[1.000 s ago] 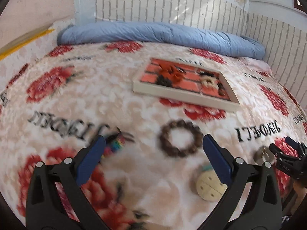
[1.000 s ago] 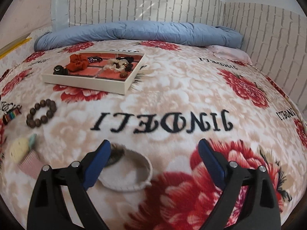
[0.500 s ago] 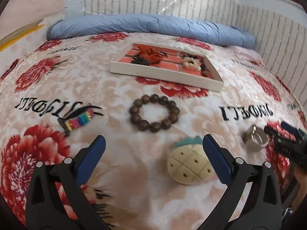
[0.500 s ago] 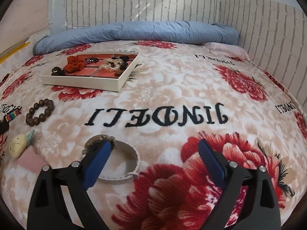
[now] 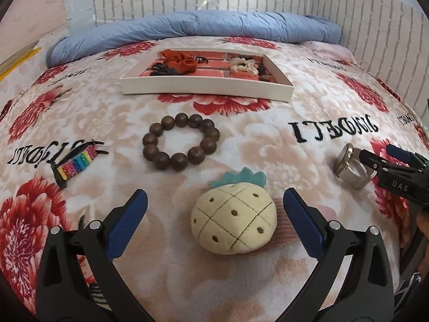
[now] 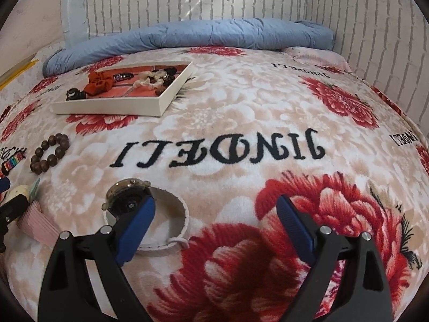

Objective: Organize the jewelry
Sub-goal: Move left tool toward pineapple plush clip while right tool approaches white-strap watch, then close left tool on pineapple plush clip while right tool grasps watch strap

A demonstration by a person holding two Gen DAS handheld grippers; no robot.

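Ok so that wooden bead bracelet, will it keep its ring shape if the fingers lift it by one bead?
Probably not. The wooden bead bracelet looks like separate round beads on a hidden string, so it would likely sag into a drooping loop. The beads look smooth and may slip. Lying flat on the plush blanket, it seems unlikely to roll.

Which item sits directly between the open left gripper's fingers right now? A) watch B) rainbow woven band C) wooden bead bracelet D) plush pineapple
D: the plush pineapple lies between the left gripper's open fingers, while the wooden bead bracelet lies farther ahead, toward the tray.
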